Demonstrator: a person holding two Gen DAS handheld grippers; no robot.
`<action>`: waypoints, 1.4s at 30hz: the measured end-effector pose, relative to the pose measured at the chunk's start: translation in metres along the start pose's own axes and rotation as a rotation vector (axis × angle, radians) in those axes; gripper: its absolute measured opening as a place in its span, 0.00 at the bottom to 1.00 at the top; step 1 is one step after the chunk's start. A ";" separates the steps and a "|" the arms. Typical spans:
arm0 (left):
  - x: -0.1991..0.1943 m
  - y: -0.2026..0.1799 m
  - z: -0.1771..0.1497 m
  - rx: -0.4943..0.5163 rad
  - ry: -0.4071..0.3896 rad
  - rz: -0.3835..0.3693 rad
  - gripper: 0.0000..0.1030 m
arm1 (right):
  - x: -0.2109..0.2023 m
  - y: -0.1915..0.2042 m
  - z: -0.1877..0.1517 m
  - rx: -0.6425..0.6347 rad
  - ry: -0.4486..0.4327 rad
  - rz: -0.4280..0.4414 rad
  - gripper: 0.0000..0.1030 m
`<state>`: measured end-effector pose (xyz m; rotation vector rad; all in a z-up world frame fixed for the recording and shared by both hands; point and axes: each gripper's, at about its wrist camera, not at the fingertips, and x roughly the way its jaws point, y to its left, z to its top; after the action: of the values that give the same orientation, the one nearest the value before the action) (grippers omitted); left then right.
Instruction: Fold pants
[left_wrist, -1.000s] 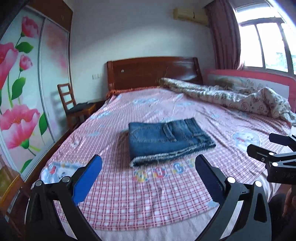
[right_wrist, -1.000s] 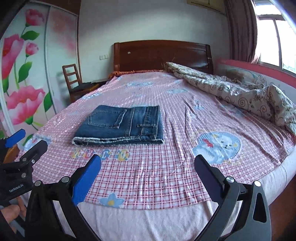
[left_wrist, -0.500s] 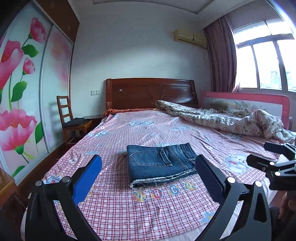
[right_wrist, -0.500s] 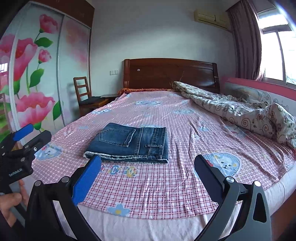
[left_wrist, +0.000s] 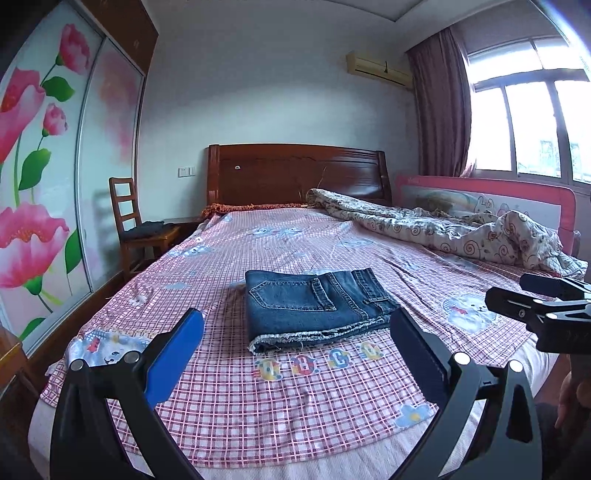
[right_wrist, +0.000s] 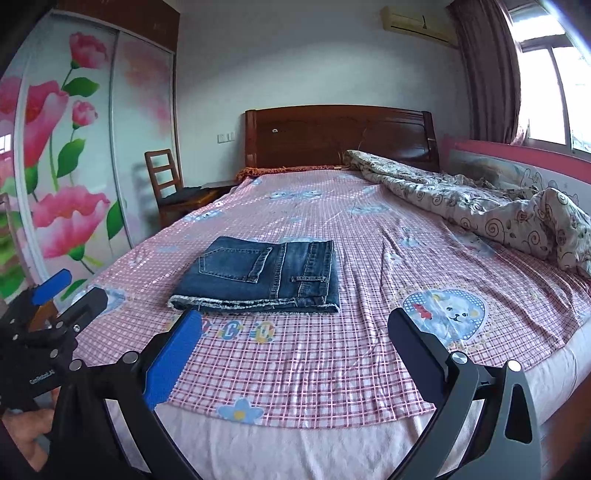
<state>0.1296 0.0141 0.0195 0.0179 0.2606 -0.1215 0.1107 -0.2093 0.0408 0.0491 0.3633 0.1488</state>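
- The denim pants (left_wrist: 314, 306) lay folded into a compact rectangle on the pink checked bedsheet (left_wrist: 295, 406), near the foot of the bed.
- The left gripper (left_wrist: 295, 354) was spread wide and empty, well clear of the pants.
- The right gripper (right_wrist: 295, 354) was likewise wide apart, holding nothing.
- Compared with a second earlier, both cameras had tilted up and pulled back, showing more wall and ceiling.
- That retreat suggested the folding was finished.
- A rumpled quilt (right_wrist: 480, 206) lay apart on the bed's right side.

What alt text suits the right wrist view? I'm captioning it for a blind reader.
Folded denim pants lie on a pink checked bedsheet, untouched. The open right tool frames the foreground; the left tool shows at the left edge.
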 end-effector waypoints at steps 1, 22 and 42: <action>0.000 0.001 0.000 -0.006 -0.001 0.000 0.98 | 0.000 0.000 0.000 -0.001 0.001 -0.001 0.97; -0.004 -0.006 -0.023 0.010 0.033 -0.109 0.98 | 0.008 0.001 -0.022 -0.002 0.071 0.016 0.97; 0.004 -0.003 -0.020 -0.005 0.063 -0.076 0.98 | 0.006 0.002 -0.021 0.016 0.068 0.021 0.97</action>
<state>0.1283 0.0114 -0.0004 0.0070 0.3244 -0.1962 0.1088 -0.2059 0.0192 0.0636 0.4317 0.1687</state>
